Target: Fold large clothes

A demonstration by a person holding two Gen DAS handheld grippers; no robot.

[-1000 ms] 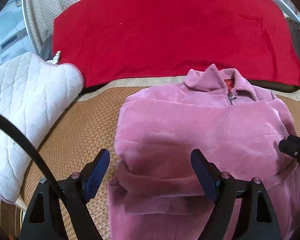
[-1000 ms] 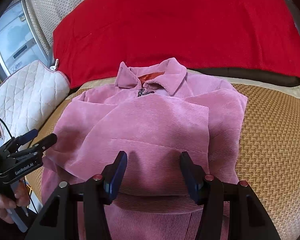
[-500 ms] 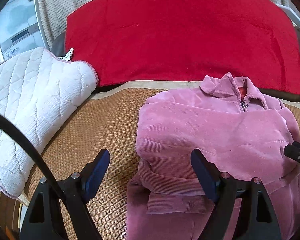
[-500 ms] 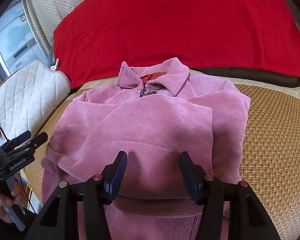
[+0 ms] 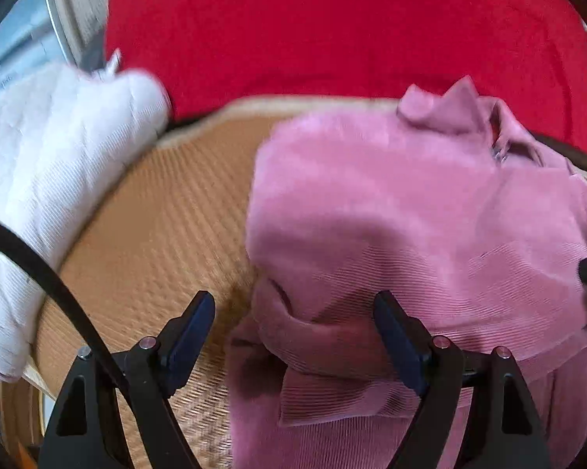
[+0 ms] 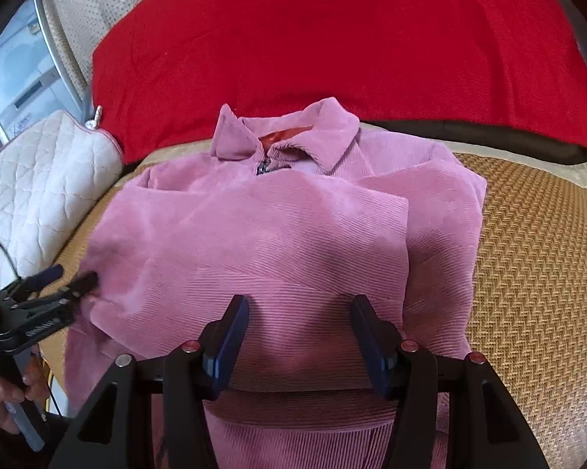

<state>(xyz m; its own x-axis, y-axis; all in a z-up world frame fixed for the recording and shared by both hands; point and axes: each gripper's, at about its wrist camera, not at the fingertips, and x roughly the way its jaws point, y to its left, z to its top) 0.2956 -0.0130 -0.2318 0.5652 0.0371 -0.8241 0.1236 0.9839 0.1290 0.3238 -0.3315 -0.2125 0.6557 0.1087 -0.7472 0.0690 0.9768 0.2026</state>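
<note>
Pink corduroy jacket (image 6: 262, 242), red blanket (image 6: 332, 39), tan woven mat (image 6: 535, 254), white quilted, perhaps diamond-stitched, cushion (image 6: 47, 172)

both wrist cams close, angled down, share pink jacket (image 6: 262, 242)

light: bright, even daylight, no glare
shadows: soft, under gripper fingers on pink jacket (image 6: 277, 242)
blur: left wrist view motion-smeared, white cushion (image 5: 47, 179) worst; right wrist view sharp
edges: fisheye bending, black corner vignette
</note>
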